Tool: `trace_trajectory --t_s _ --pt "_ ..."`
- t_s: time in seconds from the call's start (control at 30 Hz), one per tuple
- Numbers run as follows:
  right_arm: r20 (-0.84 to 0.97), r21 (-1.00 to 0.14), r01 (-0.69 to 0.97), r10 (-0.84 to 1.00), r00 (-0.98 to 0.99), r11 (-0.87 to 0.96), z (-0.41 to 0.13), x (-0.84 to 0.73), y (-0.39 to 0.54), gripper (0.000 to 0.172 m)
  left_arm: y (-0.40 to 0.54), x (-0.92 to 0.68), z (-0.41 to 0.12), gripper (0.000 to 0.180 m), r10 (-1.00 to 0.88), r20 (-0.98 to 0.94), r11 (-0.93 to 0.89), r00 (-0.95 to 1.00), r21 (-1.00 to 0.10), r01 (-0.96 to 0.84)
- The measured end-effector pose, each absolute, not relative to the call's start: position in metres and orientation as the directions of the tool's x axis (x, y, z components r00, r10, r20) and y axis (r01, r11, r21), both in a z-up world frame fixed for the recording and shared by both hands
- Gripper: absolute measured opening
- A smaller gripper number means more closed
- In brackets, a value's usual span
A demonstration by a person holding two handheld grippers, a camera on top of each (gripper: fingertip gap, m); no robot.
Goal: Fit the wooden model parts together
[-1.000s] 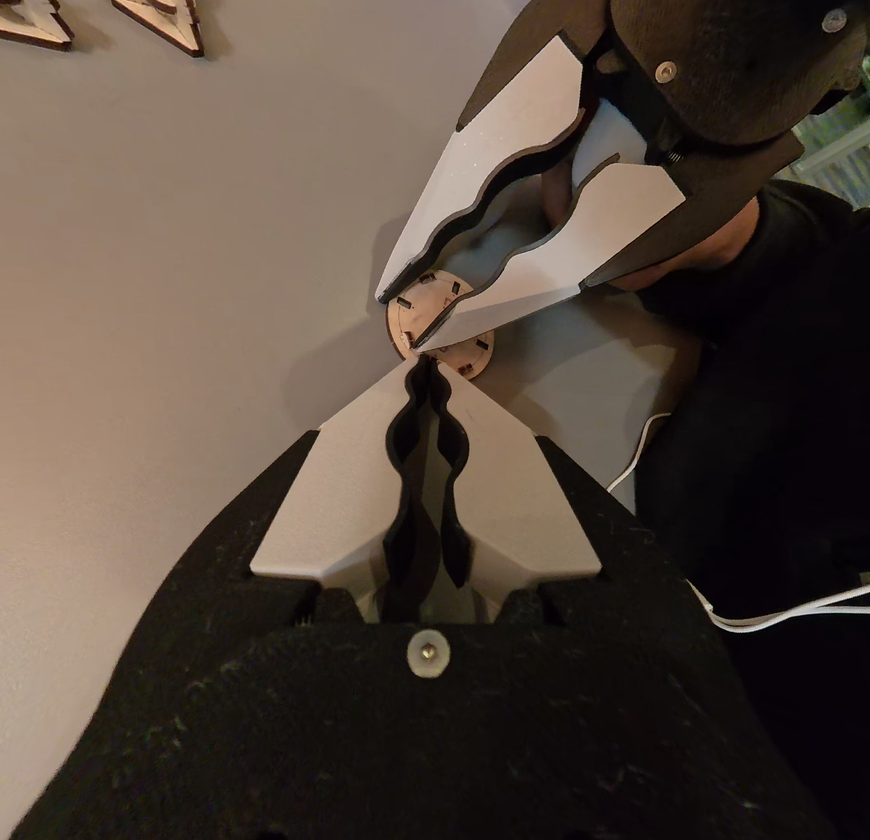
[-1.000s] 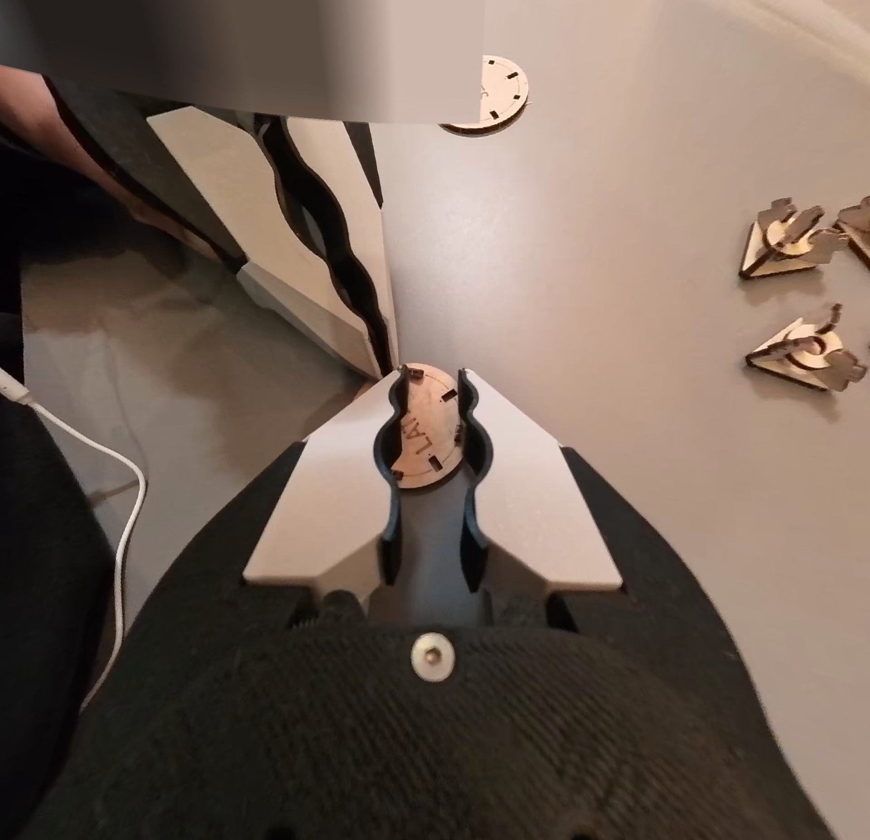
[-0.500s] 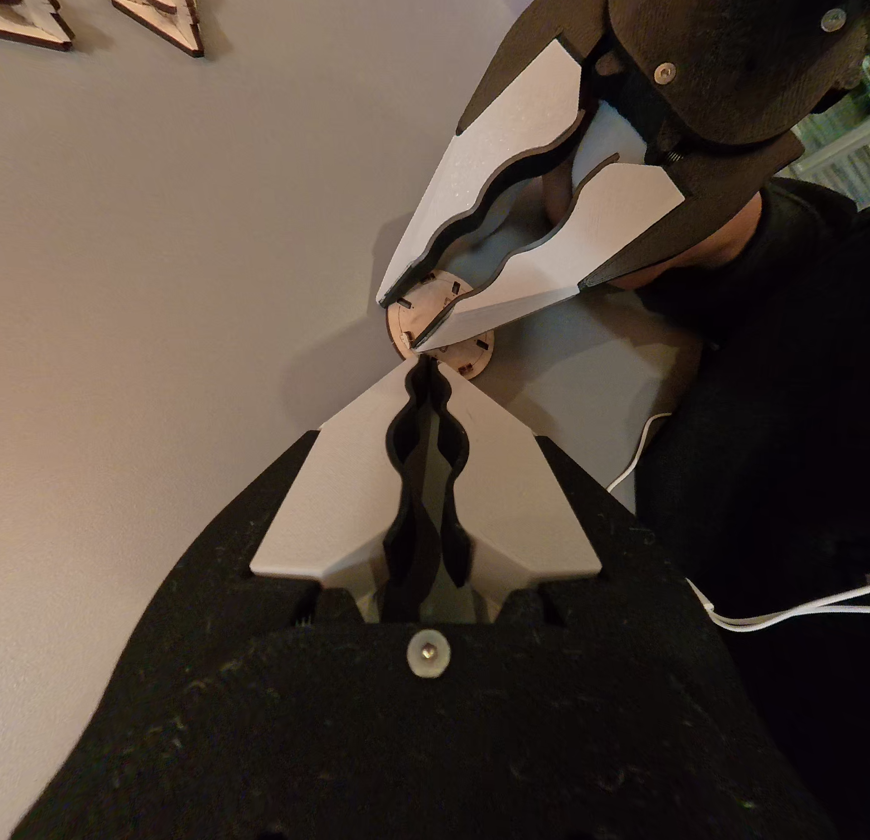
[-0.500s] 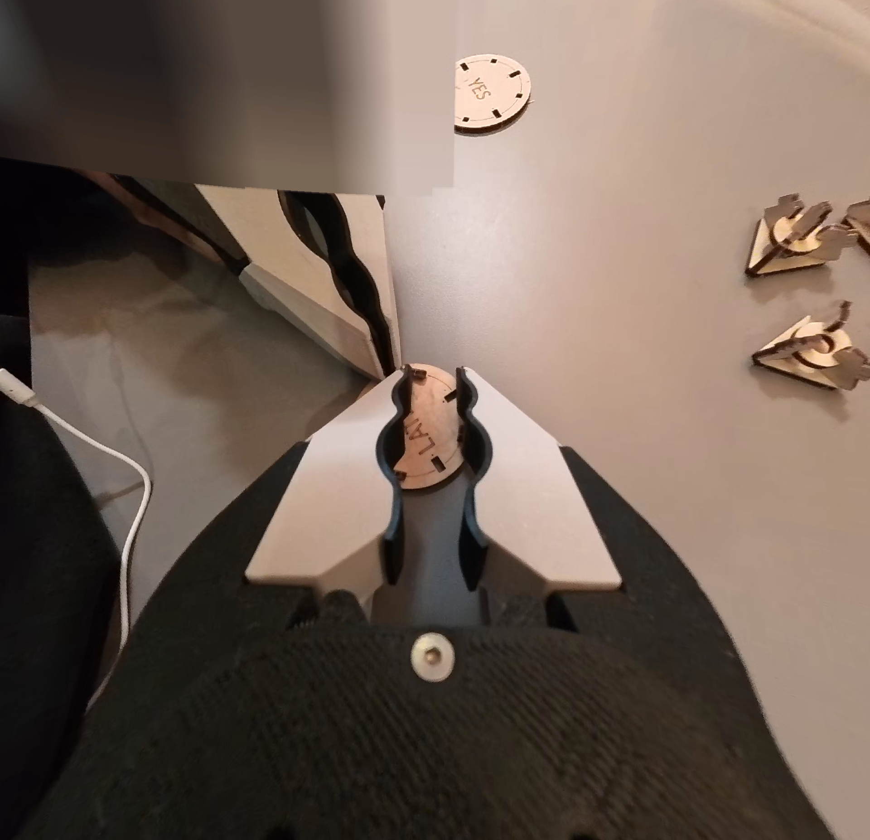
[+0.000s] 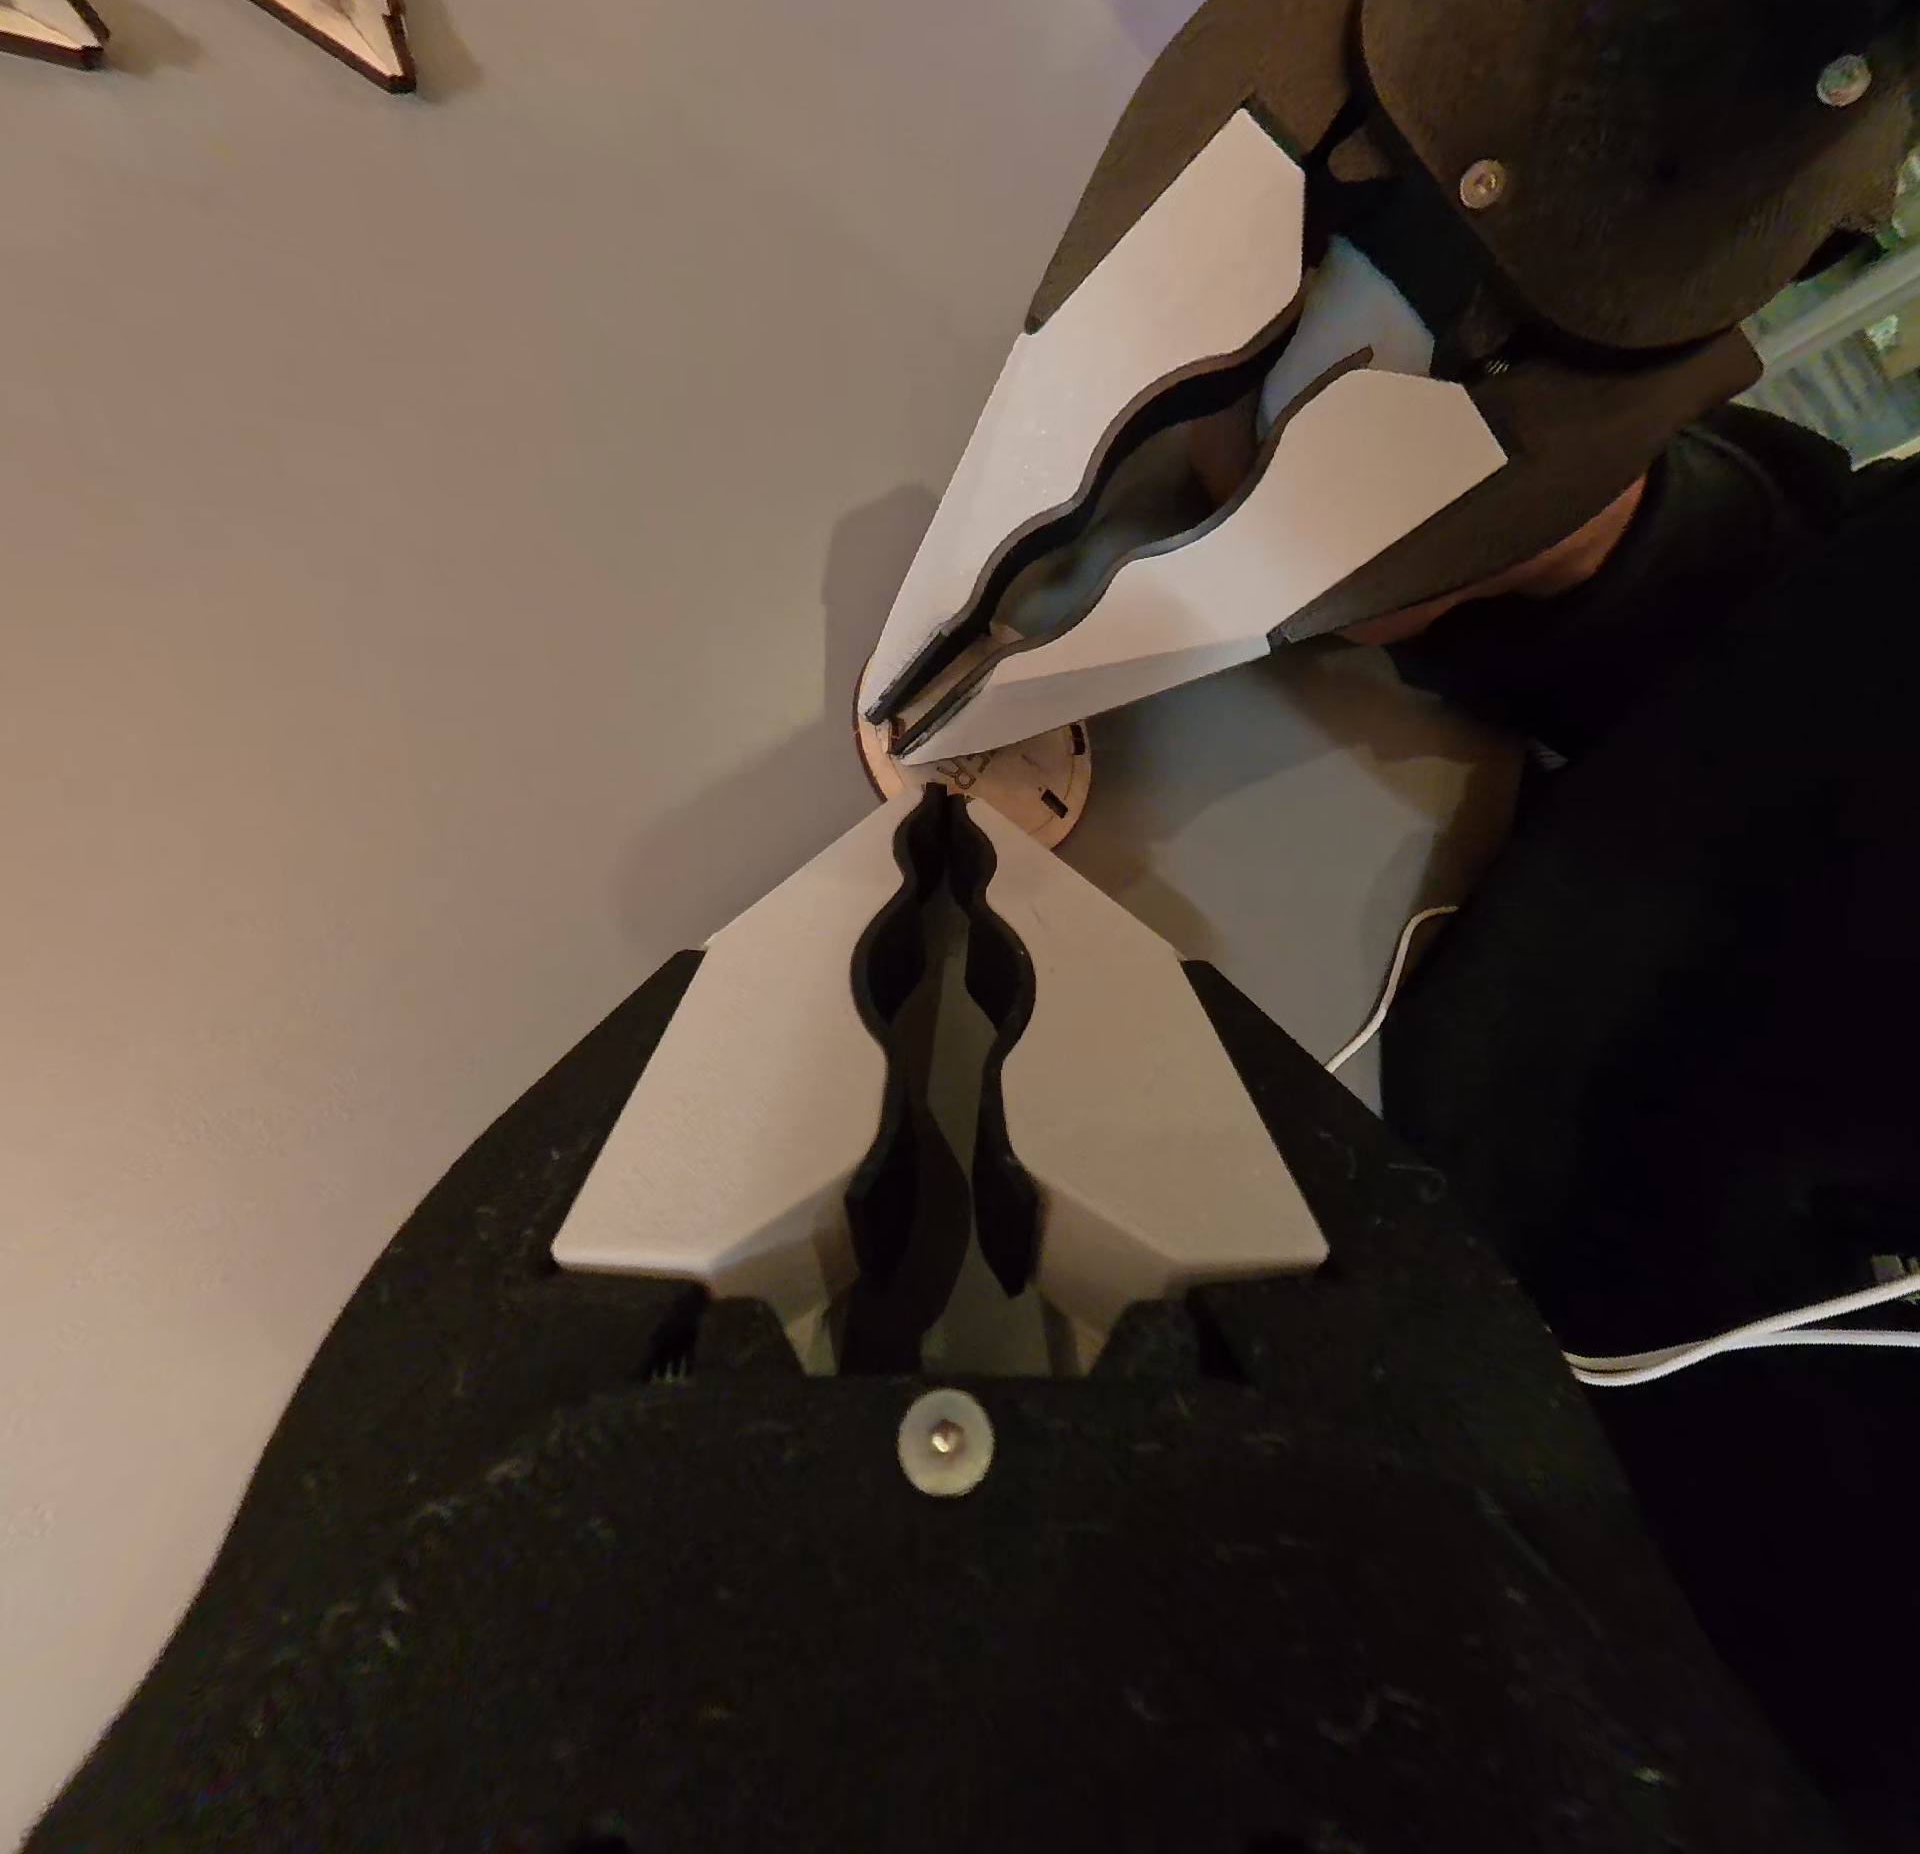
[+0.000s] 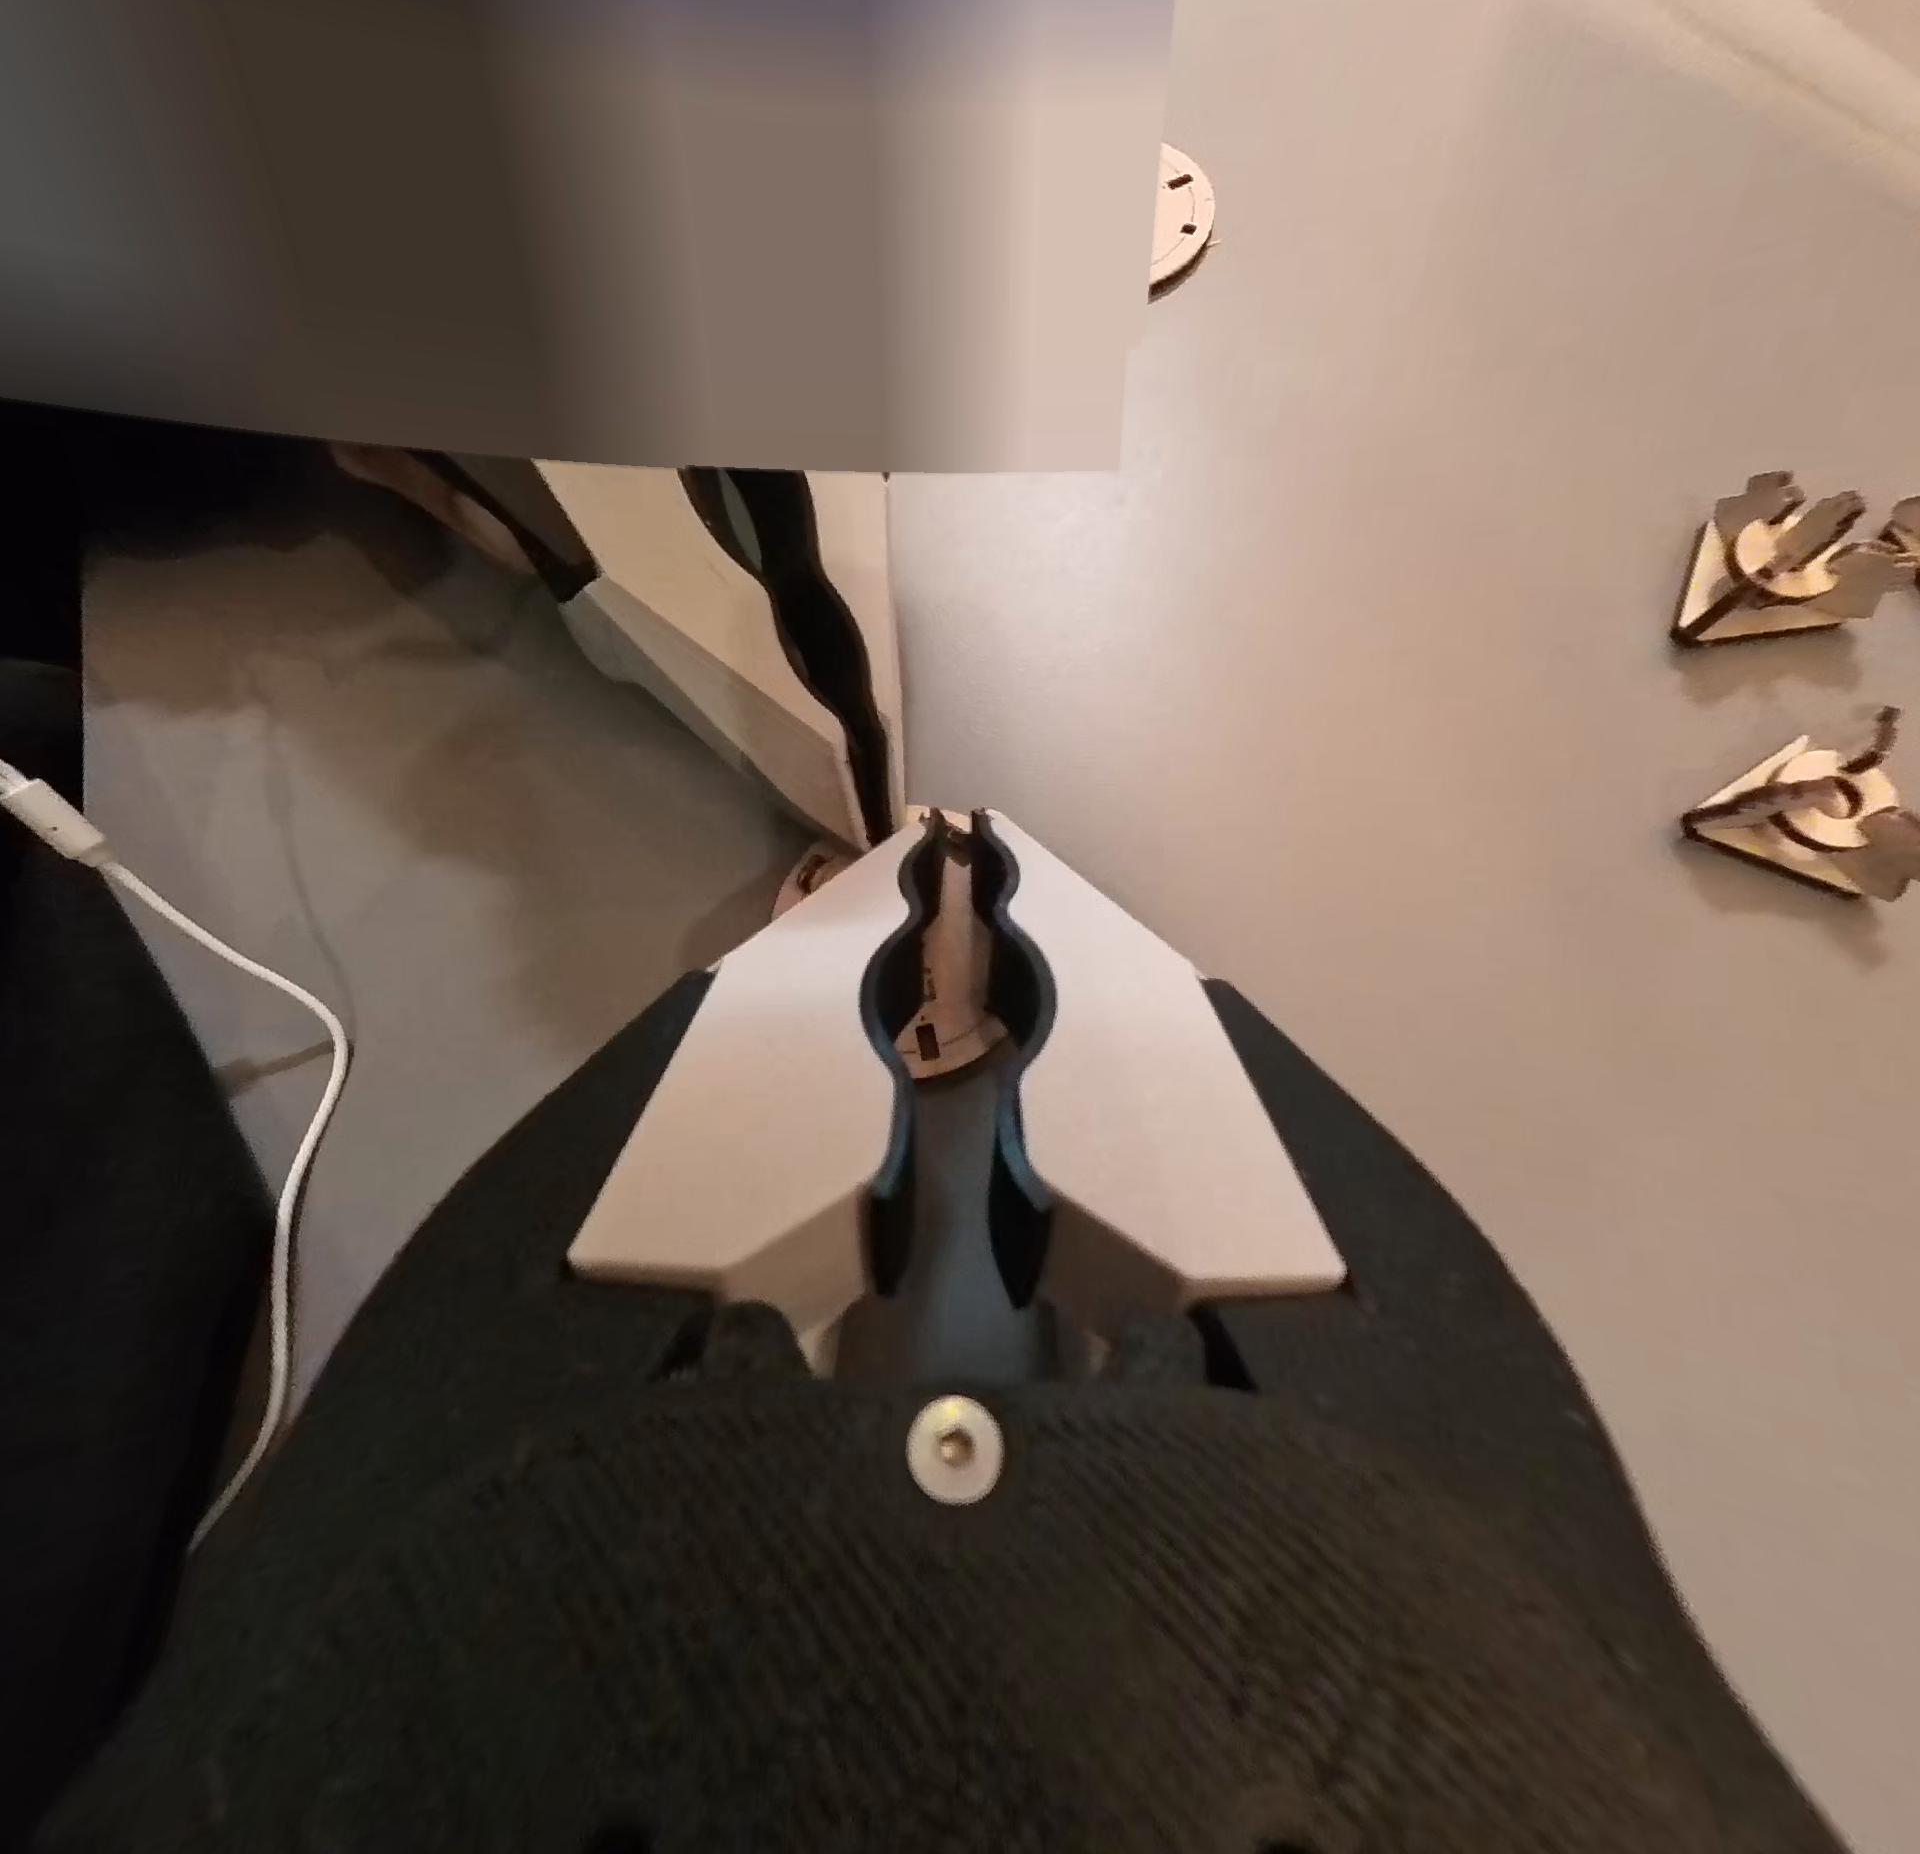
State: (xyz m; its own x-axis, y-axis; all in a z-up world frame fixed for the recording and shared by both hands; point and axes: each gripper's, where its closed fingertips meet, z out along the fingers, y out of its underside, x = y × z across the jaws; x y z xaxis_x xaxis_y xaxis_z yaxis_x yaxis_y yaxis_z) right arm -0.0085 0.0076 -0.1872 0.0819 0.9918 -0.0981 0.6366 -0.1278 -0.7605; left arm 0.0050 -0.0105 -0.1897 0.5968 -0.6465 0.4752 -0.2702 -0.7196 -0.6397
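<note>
Wooden disc sits right at the tips of both tools, on the grey surface. Change: right tool was straddling the disc with a clear gap half a second ago and has now pinched down to a slit. A thin strip of wood shows between its pads at the disc's rim, so it reads as clamped on that rim, though pad contact is hard to see. Left tool is unchanged: closed, nothing in it, tip against the disc's near edge, meeting the right tool almost nose to nose. The disc looks pinned from two sides. Room: ahead and to the left of the left tool the surface is bare until two triangular wooden pieces, well apart. Right of the right tool there is open surface, then those same triangular pieces. A second disc lies far ahead of it. Left of the right tool it's tight: white cable and the person's dark sleeve. Surface edge: can't tell.
</note>
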Motion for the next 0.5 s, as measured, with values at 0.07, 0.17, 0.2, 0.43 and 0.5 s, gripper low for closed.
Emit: trace_trajectory --t_s 0.07,0.17,0.2,0.43,0.5 --pt "-0.070 -0.762 0.640 0.995 0.069 -0.097 -0.187 -0.009 0.008 0.004 -0.010 0.005 -0.190 0.001 -0.645 0.478 -0.721 0.596 -0.639 -0.269" --pt "-0.062 -0.763 0.640 0.996 0.069 -0.092 -0.187 -0.009 0.008 0.004 -0.010 0.005 -0.190 0.001 -0.644 0.481 -0.723 0.595 -0.637 -0.267" --pt "-0.065 -0.763 0.640 0.996 0.069 -0.094 -0.187 -0.009 0.008 0.004 -0.010 0.005 -0.190 0.001 -0.644 0.482 -0.723 0.594 -0.637 -0.267" --pt "-0.020 -0.764 0.642 0.997 0.072 -0.062 -0.187 -0.007 0.011 0.009 -0.011 0.005 -0.189 0.001 -0.644 0.481 -0.723 0.595 -0.637 -0.267" --pt "-0.015 -0.763 0.640 0.993 0.114 -0.085 -0.187 -0.006 0.018 0.022 -0.011 0.005 -0.190 0.001 -0.645 0.479 -0.722 0.595 -0.638 -0.268"
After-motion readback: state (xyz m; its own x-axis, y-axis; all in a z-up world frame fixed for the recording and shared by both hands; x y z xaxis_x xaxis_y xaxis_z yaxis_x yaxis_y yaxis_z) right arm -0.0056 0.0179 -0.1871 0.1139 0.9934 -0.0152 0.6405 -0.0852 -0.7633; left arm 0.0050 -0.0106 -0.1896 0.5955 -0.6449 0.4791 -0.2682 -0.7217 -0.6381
